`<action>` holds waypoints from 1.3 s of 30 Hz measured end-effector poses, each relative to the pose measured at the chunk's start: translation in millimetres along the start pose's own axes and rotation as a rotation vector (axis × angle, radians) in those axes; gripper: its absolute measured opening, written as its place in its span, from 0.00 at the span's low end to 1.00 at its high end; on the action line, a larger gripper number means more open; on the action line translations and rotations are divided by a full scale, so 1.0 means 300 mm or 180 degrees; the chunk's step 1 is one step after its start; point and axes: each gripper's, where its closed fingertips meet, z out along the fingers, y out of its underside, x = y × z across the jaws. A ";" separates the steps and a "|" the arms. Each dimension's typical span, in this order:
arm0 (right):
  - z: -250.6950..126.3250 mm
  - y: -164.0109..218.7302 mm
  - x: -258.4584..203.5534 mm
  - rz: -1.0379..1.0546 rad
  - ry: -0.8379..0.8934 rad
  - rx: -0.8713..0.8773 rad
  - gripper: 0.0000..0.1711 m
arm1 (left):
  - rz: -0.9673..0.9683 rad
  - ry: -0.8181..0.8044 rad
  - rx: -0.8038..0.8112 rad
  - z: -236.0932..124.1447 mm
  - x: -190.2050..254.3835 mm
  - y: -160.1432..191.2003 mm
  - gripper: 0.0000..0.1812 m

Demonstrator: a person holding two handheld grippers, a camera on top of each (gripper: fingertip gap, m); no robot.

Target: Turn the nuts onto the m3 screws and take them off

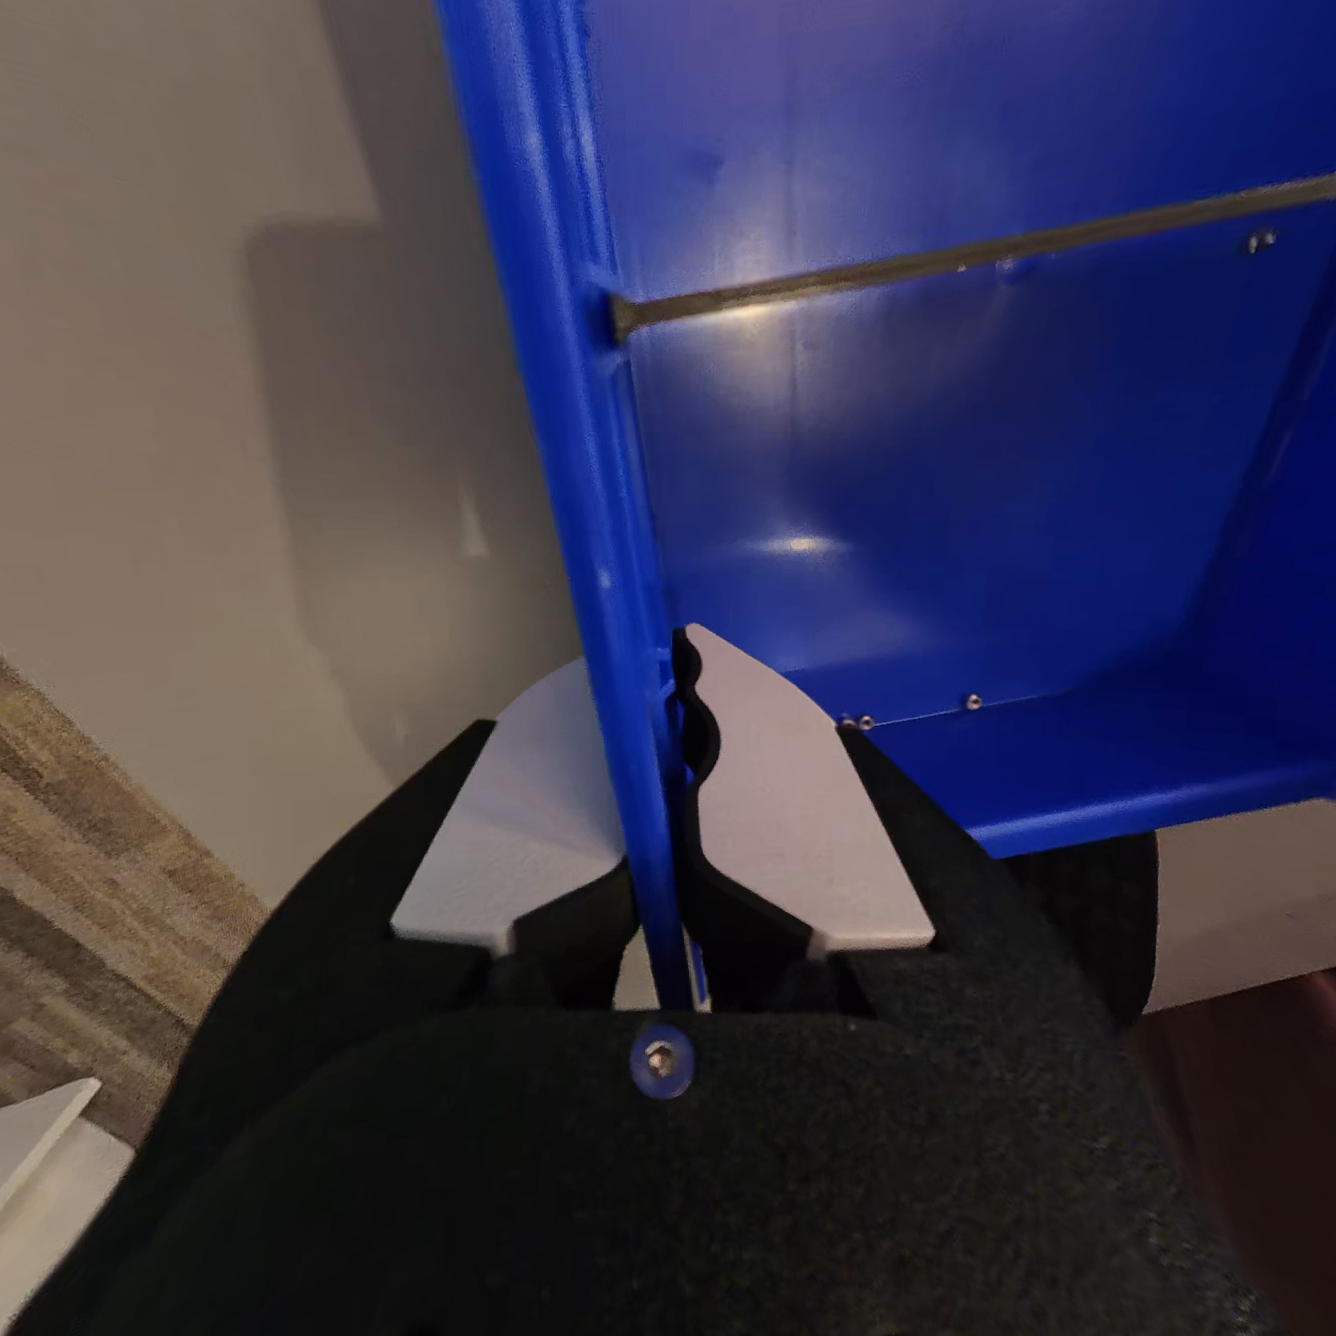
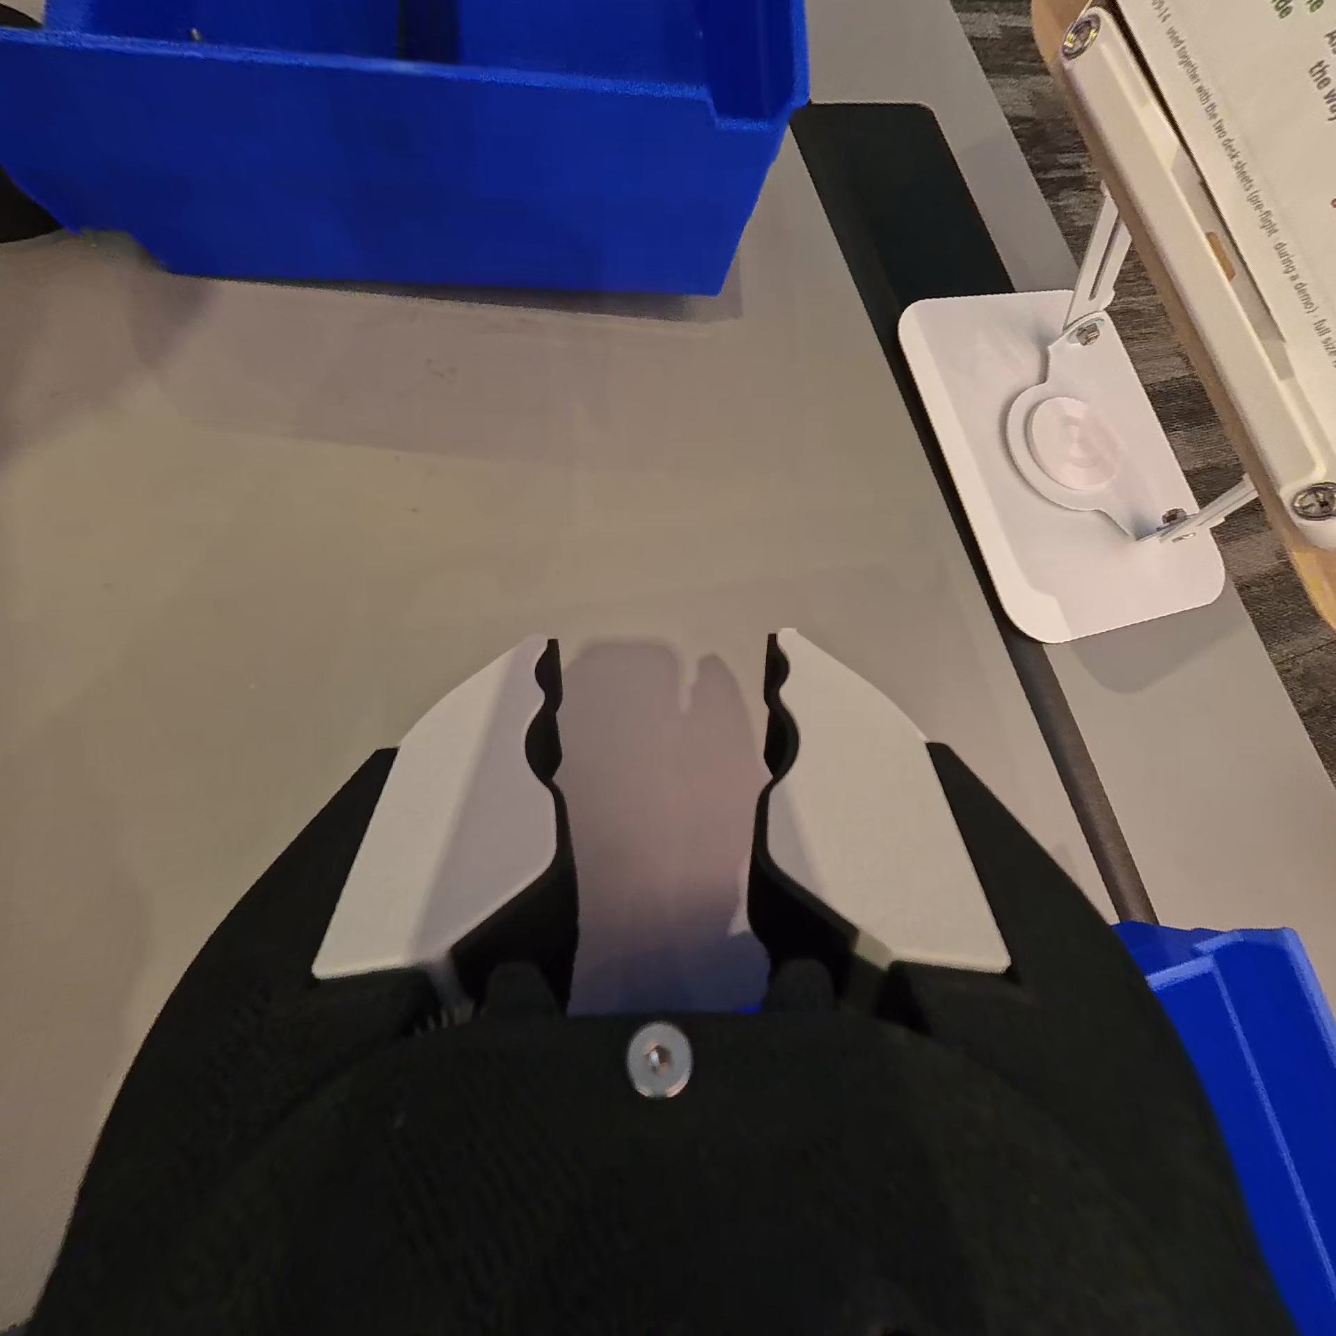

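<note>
Now we see the left tongs (image 1: 661, 759) pinching the side wall of a blue bin (image 1: 614, 506). 1 white finger (image 1: 520, 795) sits outside the wall and the other sits inside, pressed tight on it. Inside the bin, a thin dark divider (image 1: 940, 253) runs across. A few tiny silver bits, the nuts (image 1: 972, 700), lie along the bottom corner of the near part, close to the inside finger. 1 more tiny silver bit (image 1: 1261, 241) sits just under the divider, far to the right. We cannot tell if any of them are screws, because they are too small. Beside the bin we see the grey table (image 1: 217, 434) and a strip of carpet (image 1: 87, 904).

The right tongs (image 2: 661, 651) are spread apart and hold nothing. They hang over the bare grey table. A blue bin (image 2: 397, 181) stands farther ahead on the table, well apart from them. Another blue bin (image 2: 1243, 1048) peeks out at the lower right. A white stand base (image 2: 961, 448) rests on the table edge to the right, holding up a board with paper (image 2: 1229, 181).
</note>
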 end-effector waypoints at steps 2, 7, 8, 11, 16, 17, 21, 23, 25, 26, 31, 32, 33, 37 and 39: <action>-0.001 0.000 -0.001 -0.0010 0.0000 -0.0004 0.32 | -0.0129 0.0042 -0.0024 0.003 -0.023 0.000 0.02; -0.003 -0.001 -0.001 -0.0010 0.0007 0.0000 0.32 | -0.0137 0.0161 -0.0249 0.029 -0.003 0.024 0.02; -0.002 0.001 0.001 -0.0012 0.0010 -0.0010 0.32 | -0.0140 0.0189 -0.0253 0.034 0.000 0.022 0.02; 0.000 0.008 0.004 0.0000 0.0014 -0.0028 0.32 | -0.0149 0.0241 -0.0241 0.047 0.003 0.012 0.02; 0.004 0.017 0.010 0.0013 0.0017 -0.0050 0.32 | -0.0178 0.0350 -0.0159 0.060 0.013 0.010 0.02; 0.005 0.018 0.011 0.0022 0.0014 -0.0050 0.32 | -0.0170 0.0362 -0.0111 0.057 0.015 0.006 0.03; 0.016 0.033 0.015 0.0029 0.0023 -0.0116 0.32 | -0.0320 0.0592 0.0421 0.003 0.010 -0.054 0.09; 0.021 0.040 0.015 0.0017 0.0030 -0.0157 0.32 | -0.0351 0.0688 0.0860 -0.065 -0.002 -0.104 0.16; 0.022 0.041 0.015 0.0012 0.0034 -0.0164 0.32 | -0.0189 0.0737 0.1316 -0.157 0.026 -0.142 0.19; 0.022 0.039 0.015 0.0013 0.0036 -0.0160 0.32 | -0.0018 0.0607 0.1489 -0.189 0.040 -0.152 0.25; 0.028 0.046 0.020 0.0044 0.0044 -0.0179 0.32 | 0.1056 -0.0532 0.2008 -0.255 0.139 -0.205 0.28; 0.030 0.050 0.019 0.0048 0.0042 -0.0192 0.32 | 0.1125 -0.0814 0.2154 -0.273 0.135 -0.224 0.27; 0.032 0.052 0.019 0.0048 0.0043 -0.0203 0.32 | 0.1238 -0.0868 0.2236 -0.283 0.157 -0.235 0.24; 0.036 0.056 0.017 0.0042 0.0031 -0.0220 0.32 | 0.1332 -0.0151 0.1932 -0.199 0.330 -0.211 0.23; 0.039 0.059 0.019 0.0051 0.0023 -0.0226 0.32 | 0.1339 0.0403 0.1644 -0.129 0.435 -0.179 0.22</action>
